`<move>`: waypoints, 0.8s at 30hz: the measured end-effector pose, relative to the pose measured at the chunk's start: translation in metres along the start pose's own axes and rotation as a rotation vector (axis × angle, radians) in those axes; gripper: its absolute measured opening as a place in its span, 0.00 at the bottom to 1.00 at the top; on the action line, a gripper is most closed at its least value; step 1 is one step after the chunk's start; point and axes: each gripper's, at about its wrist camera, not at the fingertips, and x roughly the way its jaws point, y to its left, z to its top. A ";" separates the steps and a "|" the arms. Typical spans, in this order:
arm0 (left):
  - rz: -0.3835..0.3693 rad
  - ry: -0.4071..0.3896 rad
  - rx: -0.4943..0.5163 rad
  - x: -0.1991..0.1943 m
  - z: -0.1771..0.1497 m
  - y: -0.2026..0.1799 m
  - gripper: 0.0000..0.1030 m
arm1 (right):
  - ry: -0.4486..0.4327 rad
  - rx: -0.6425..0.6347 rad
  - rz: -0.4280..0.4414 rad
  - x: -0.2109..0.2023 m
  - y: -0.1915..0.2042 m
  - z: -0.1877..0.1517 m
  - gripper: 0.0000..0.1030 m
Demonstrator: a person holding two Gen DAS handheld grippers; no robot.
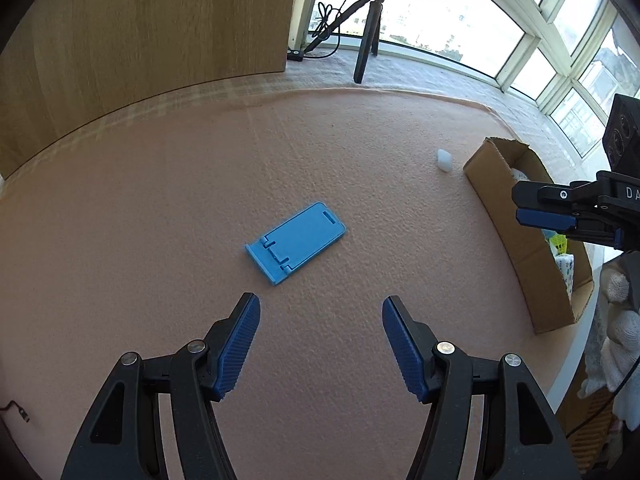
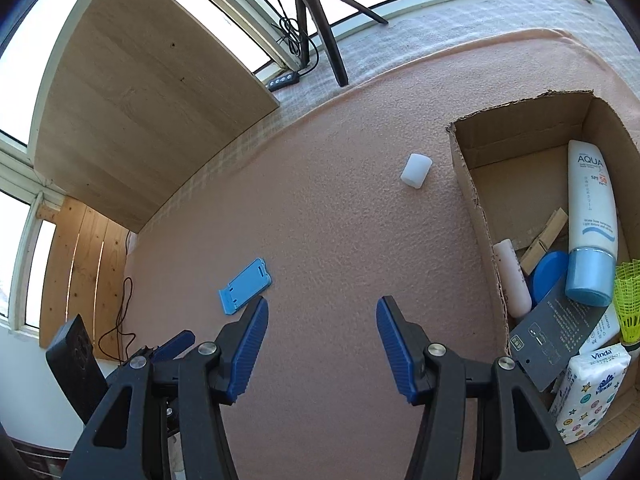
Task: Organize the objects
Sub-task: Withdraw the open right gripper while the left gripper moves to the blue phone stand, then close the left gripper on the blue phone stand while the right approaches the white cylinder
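Note:
A flat blue phone stand lies on the pink mat, just ahead of my left gripper, which is open and empty above the mat. The stand also shows left of my right gripper, likewise open with nothing between its fingers. A small white cap-like block sits farther off, near the corner of a cardboard box. The same block and box appear at the right of the left wrist view. The right gripper's blue-padded finger pokes in over the box.
Inside the box lie a white sunscreen tube, a tissue pack, a yellow shuttlecock, a dark card and several small items. A wooden board stands behind the mat. A black tripod stands by the window.

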 end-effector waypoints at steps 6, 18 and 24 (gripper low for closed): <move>0.013 0.030 0.081 0.028 0.023 0.010 0.65 | -0.006 0.027 -0.033 0.009 0.000 0.006 0.51; 0.006 0.092 0.208 0.063 0.037 0.005 0.66 | -0.006 0.102 -0.083 0.033 -0.004 0.021 0.51; 0.006 0.075 0.232 0.063 0.037 0.011 0.66 | -0.011 0.141 -0.119 0.045 -0.009 0.025 0.51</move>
